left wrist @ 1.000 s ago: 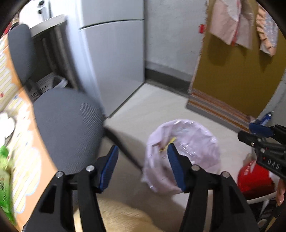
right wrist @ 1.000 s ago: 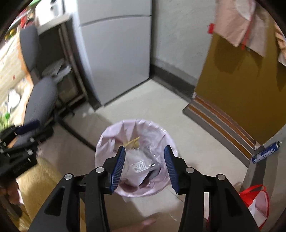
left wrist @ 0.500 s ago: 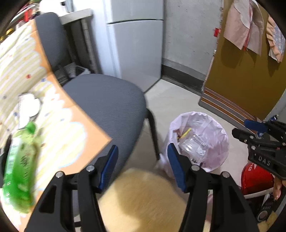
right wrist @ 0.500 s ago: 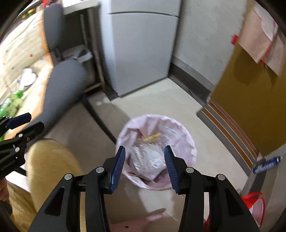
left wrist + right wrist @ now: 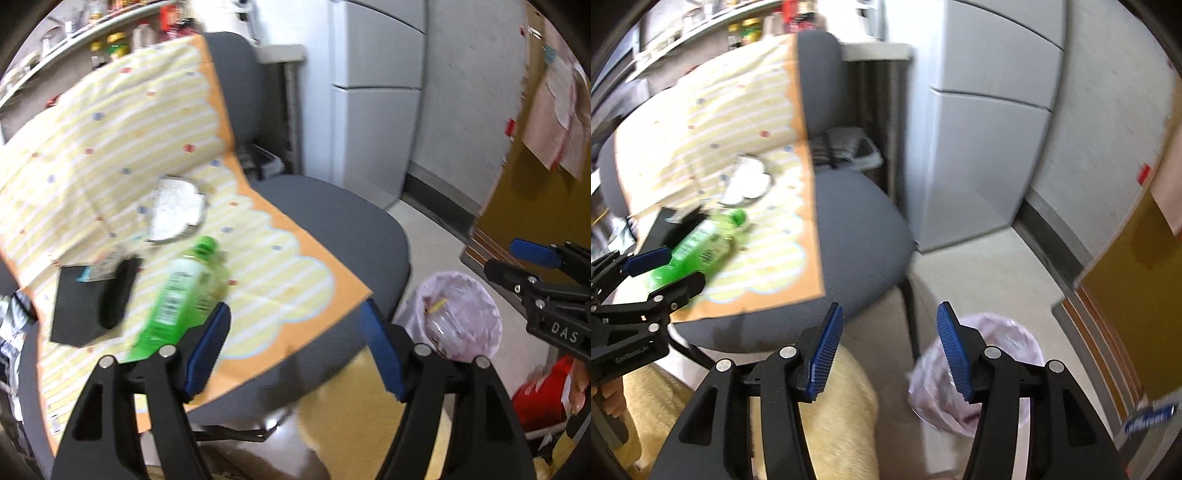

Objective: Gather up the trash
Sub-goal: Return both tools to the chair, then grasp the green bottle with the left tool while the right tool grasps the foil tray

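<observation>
"DAS" on right gripper (image 5: 537, 269), green bottle (image 5: 181, 291)

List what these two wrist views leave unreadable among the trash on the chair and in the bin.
- Green bottle, left wrist view: label blurred, base behind the left gripper.
- Black box: contents blurred in both views.
- Round white item: too blurred to identify.
- Pink-lined bin, right wrist view: inside hidden by the right gripper.

A green plastic bottle (image 5: 184, 291) lies on its side on a yellow striped cloth (image 5: 110, 122) draped over a grey chair (image 5: 343, 221), cap pointing away. Beside it sit a black box (image 5: 88, 299) and a round white lid (image 5: 177, 206). On the floor stands a pink-lined bin (image 5: 461, 317) holding clear plastic.
</observation>
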Tool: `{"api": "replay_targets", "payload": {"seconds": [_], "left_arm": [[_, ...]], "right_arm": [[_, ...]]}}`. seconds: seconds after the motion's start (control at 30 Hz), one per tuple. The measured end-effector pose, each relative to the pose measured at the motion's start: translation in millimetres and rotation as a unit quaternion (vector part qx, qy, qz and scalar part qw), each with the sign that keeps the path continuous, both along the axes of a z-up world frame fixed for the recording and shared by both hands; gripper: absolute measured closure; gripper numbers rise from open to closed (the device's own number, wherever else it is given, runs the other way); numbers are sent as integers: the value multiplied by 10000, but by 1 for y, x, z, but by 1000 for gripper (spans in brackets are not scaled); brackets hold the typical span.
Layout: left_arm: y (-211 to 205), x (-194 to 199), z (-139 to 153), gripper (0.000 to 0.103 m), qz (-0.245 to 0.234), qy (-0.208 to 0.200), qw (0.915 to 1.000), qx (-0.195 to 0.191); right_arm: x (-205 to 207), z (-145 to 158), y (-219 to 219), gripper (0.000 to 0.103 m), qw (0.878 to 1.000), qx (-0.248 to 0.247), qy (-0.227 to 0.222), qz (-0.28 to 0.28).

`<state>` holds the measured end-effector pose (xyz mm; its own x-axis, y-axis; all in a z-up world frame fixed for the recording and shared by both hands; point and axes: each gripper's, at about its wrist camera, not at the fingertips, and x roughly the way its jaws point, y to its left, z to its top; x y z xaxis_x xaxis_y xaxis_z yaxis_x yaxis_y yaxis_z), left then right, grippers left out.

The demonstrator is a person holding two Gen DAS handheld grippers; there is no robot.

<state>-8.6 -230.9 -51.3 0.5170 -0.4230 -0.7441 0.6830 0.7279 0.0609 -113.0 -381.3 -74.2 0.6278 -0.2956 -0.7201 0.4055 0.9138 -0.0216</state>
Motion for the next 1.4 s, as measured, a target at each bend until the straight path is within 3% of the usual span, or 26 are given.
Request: {"api": "replay_targets", "payload": {"seconds": [0.27, 0.6, 0.73, 0.87, 1.13, 1.27, 1.4], "left_arm": [[63, 27, 10, 31, 780, -109, 9969, -82], [133, 59, -10, 29, 1481, 109, 9889, -47], [121, 73, -16, 17, 1208, 196, 9925, 51], [97, 87, -26, 17, 955, 425, 9945, 112], [42, 118, -62, 17, 707, 766, 9909, 858], [24, 131, -80, 28, 610, 1002, 9850, 1264], [19, 138, -90, 37, 653, 1076, 9825, 1375]], "right_arm": [[42, 4, 40, 45, 9976, 96, -47, 689], [72, -10, 71, 42, 9946, 17, 90, 1033], [81, -16, 69, 41, 9946, 54, 140, 1029], [87, -18, 65, 40, 9947, 45, 144, 1014], [95, -15, 48, 35, 9961, 103, 9, 874], [96, -18, 41, 35, 9964, 156, 15, 829], [96, -22, 39, 35, 9965, 175, 56, 811]]}}
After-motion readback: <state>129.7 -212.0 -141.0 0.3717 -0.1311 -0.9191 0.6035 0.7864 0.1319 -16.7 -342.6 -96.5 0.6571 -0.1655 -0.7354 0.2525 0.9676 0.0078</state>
